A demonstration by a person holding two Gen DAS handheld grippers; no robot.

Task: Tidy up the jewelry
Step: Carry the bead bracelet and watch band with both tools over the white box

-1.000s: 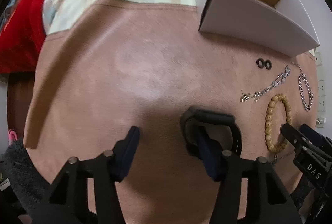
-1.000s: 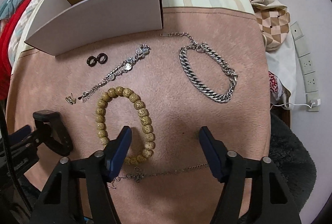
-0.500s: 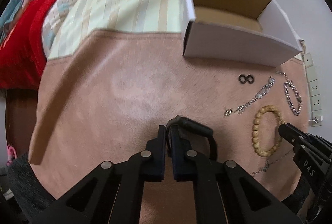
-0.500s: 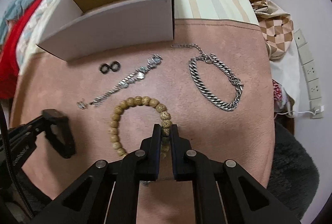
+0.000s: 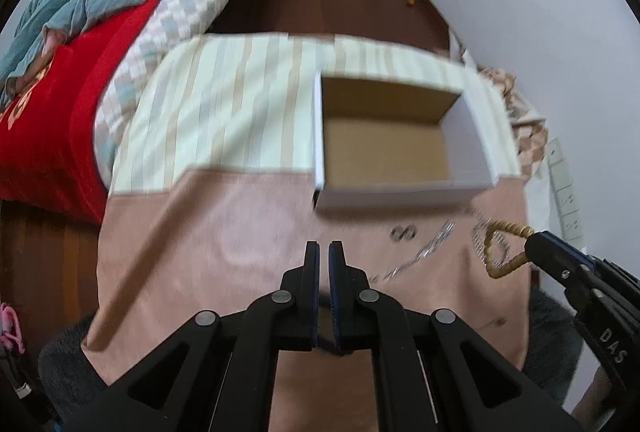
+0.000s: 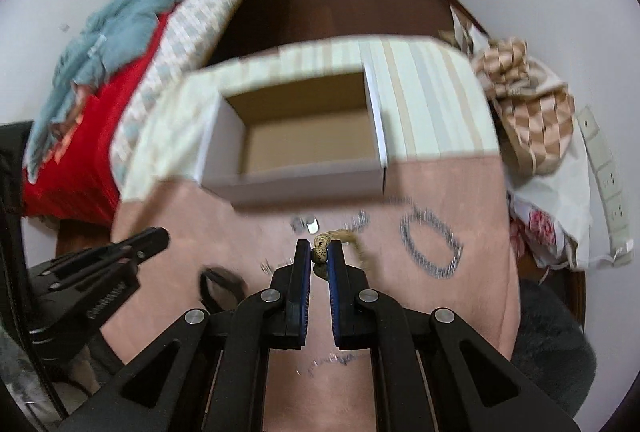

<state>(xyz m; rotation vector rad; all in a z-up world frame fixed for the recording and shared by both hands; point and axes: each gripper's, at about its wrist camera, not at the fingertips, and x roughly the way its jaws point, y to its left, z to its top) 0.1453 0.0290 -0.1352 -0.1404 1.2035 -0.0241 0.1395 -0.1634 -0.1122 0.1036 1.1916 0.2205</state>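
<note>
The right claw is pinched nearly closed on a few beads of the wooden bead bracelet, which hangs off its tips as a limp loop above the table, with the open cardboard box ahead of the claw. The left claw is closed to a narrow slit on a black hair tie that dangles below its tips. Both pieces look light and floppy; the elastic-strung beads are hard and round, so they may roll out unless gripped squarely.
</note>
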